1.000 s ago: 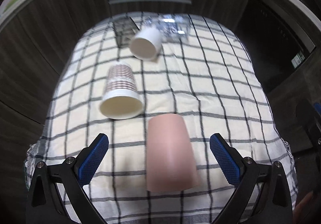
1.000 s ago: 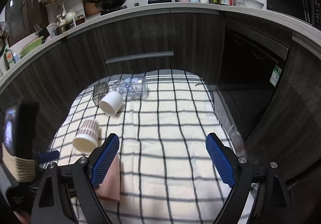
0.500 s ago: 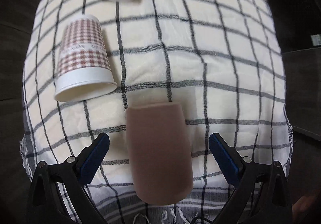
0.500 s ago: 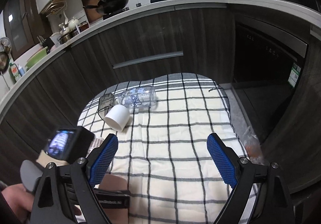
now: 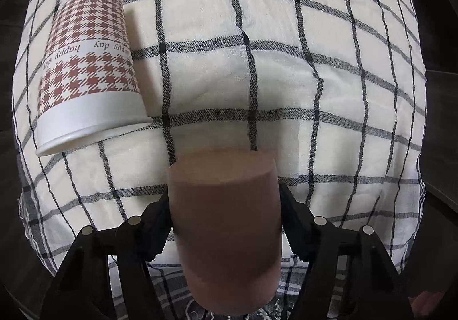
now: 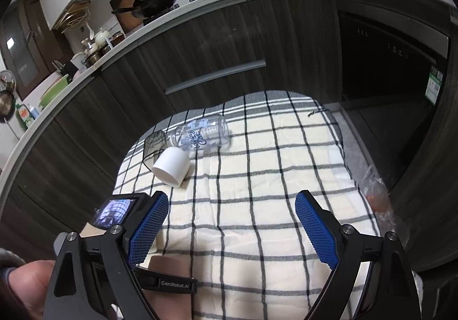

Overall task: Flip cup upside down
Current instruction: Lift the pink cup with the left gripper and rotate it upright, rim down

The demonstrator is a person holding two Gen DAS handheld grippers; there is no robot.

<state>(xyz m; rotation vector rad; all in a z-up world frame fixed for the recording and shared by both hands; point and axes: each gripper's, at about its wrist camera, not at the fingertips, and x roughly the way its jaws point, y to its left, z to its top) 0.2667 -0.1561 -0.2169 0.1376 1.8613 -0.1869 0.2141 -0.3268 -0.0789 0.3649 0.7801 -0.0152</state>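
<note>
Our left gripper (image 5: 224,222) is clamped on the pink cup (image 5: 226,234), which lies on its side at the near edge of the checked cloth (image 5: 286,62), its closed base pointing away. A houndstooth paper cup (image 5: 88,70) lies to the far left. Our right gripper (image 6: 229,231) hangs above the cloth, its blue pads (image 6: 147,229) wide apart, holding nothing

dark wood cabinets (image 6: 120,108); pale countertop (image 6: 200,2); wok (image 6: 154,2); checked cloth (image 6: 257,176)

Dim, even light; fisheye-warped edges
</note>
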